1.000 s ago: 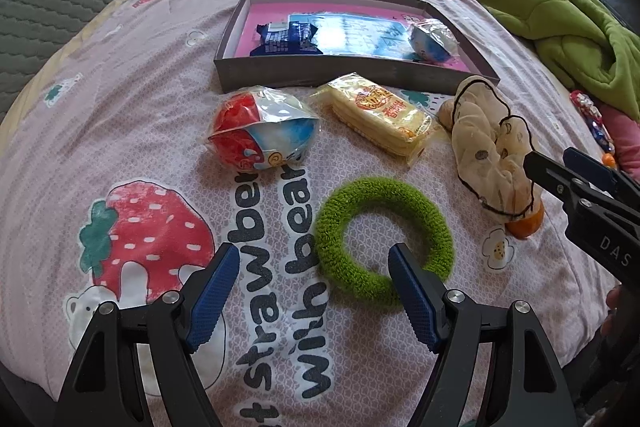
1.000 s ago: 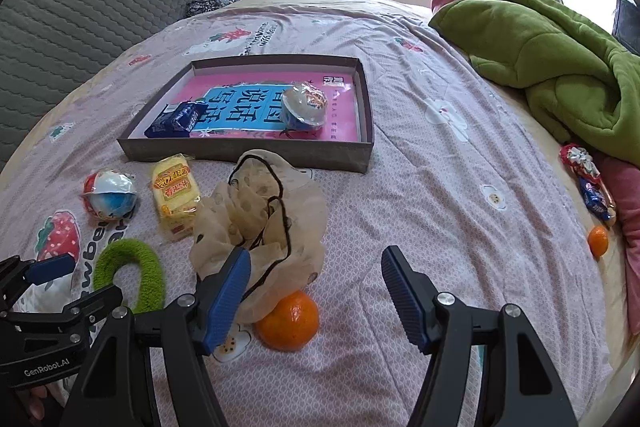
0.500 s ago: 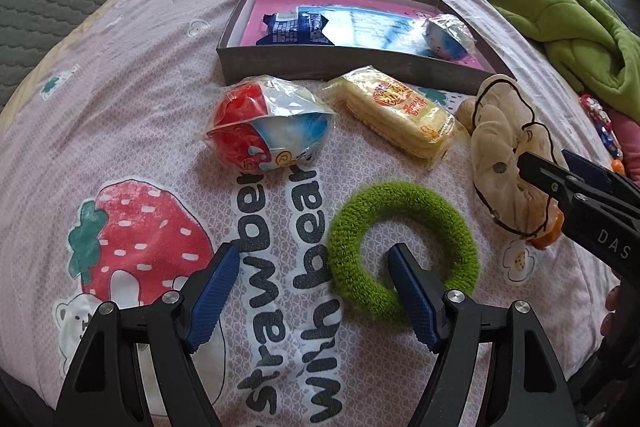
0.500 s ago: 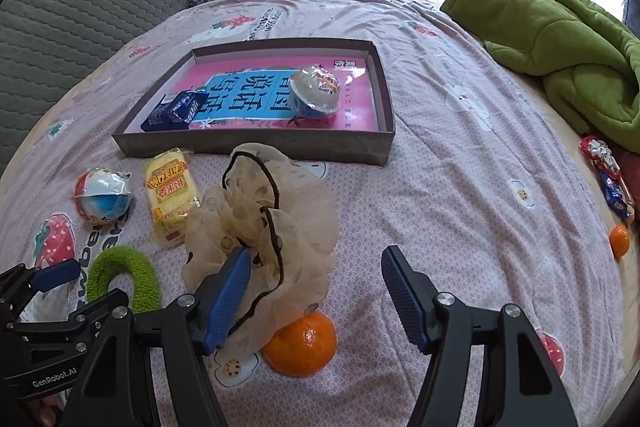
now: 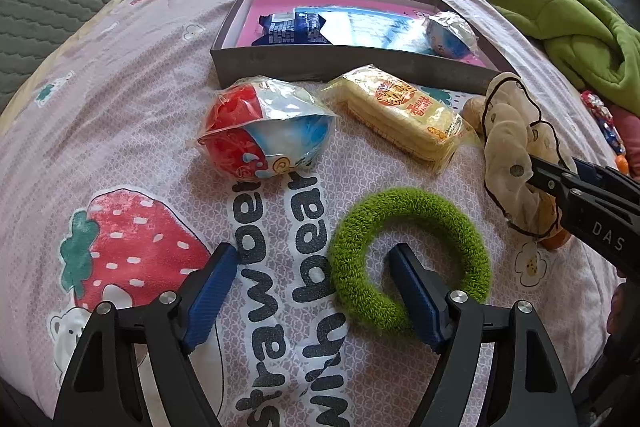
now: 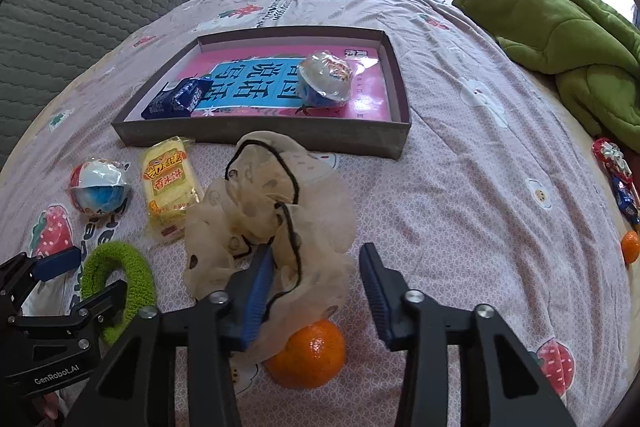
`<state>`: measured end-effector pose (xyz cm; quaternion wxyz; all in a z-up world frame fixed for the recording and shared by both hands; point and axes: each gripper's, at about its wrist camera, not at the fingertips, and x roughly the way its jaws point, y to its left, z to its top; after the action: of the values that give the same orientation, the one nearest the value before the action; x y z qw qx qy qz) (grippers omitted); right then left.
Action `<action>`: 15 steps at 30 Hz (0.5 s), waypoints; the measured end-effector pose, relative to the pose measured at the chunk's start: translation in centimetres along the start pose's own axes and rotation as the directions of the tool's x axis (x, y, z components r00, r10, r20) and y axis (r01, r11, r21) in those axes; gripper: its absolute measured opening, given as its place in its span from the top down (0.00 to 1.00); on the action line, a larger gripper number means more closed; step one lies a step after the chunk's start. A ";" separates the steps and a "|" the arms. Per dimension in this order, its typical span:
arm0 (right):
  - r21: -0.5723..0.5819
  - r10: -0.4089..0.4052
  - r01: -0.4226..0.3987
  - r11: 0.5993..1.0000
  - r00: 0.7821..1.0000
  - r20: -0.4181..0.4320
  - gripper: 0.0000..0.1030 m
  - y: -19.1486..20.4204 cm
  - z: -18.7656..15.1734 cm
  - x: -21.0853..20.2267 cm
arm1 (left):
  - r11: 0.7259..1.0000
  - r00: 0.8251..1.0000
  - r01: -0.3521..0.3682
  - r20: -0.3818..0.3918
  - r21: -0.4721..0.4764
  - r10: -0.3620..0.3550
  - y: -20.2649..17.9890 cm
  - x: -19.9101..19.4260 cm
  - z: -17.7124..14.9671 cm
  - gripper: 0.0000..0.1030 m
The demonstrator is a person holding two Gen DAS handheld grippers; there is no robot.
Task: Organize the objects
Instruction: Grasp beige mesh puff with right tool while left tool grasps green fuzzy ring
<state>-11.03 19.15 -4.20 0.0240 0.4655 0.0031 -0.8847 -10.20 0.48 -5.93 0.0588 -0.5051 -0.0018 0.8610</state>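
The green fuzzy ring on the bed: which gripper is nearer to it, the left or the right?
Left. The left gripper straddles the green ring, one finger inside its hole. The right gripper, jaws closing, sits over the beige scrunchie beside the ring.

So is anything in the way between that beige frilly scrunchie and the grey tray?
Nothing visible. The beige scrunchie lies just in front of the tray with only bare bedsheet between. The right gripper's fingers are closing around its frills; an orange sits partly beneath it.
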 end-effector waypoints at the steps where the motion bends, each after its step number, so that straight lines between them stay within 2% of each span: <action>1: -0.003 0.000 0.000 1.000 1.000 0.003 0.62 0.1 0.0 0.0 | 1.000 1.000 -0.001 0.001 -0.001 0.001 0.0 0.0 0.0 0.23; 15: -0.012 0.046 -0.045 0.999 0.998 0.046 0.76 0.2 -0.4 -1.1 | 1.000 1.000 -0.001 0.002 -0.004 0.001 -0.1 0.1 -0.1 0.22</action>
<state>-10.08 18.97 -3.52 0.0468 0.4447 -0.0032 -0.8944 -10.14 0.55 -6.07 0.0574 -0.5043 -0.0035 0.8616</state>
